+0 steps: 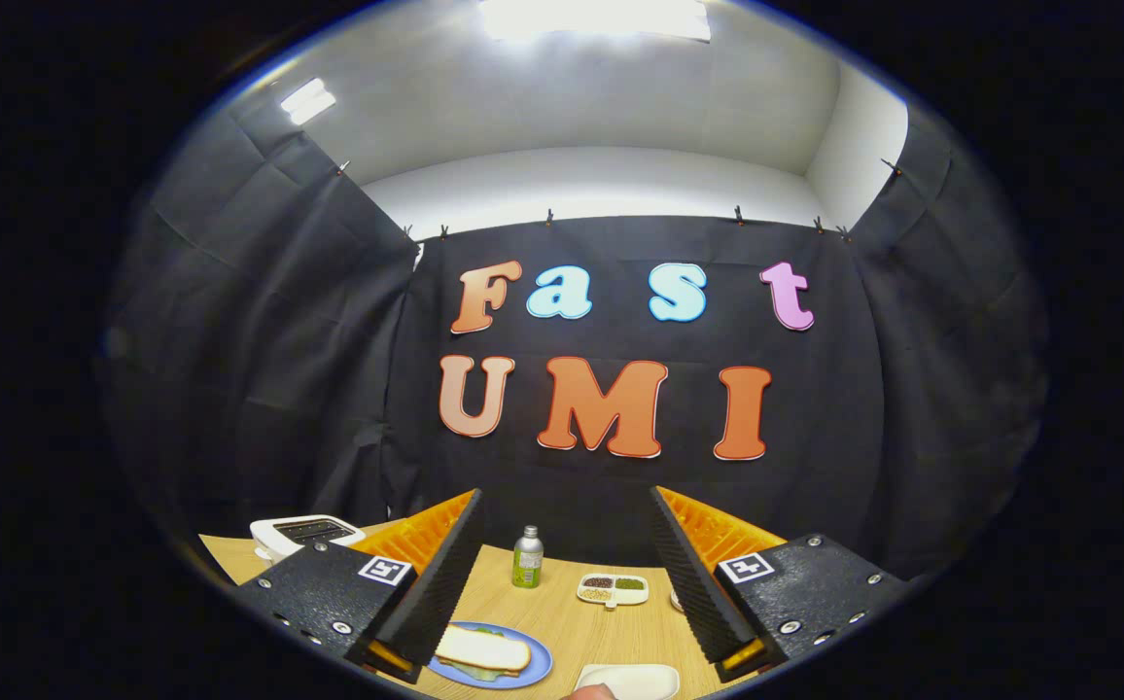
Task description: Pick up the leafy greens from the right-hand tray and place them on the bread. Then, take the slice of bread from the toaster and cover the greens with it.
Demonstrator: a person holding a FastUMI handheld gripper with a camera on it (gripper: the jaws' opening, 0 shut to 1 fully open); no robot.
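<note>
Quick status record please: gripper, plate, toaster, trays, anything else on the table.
gripper: open, fingers wide apart, holding nothing, raised above the table
plate: blue, below the fingers, near the left finger
sandwich: bread slice on top, greens showing under it
toaster: white, beyond the left finger, no bread visible in the slots
white tray: nearest, looks bare
divided dish: small portions inside
bottle: upright, mid-table

Bright ceiling panel (pixel 596 17) overhead w/ blown-out glare, second light (pixel 307 100) at left. Bench (pixel 572 622) evenly lit, soft shadows. Strong fisheye bending toward edges; centre sharp, tool (pixel 567 574) fingers open, slightly soft close up.
</note>
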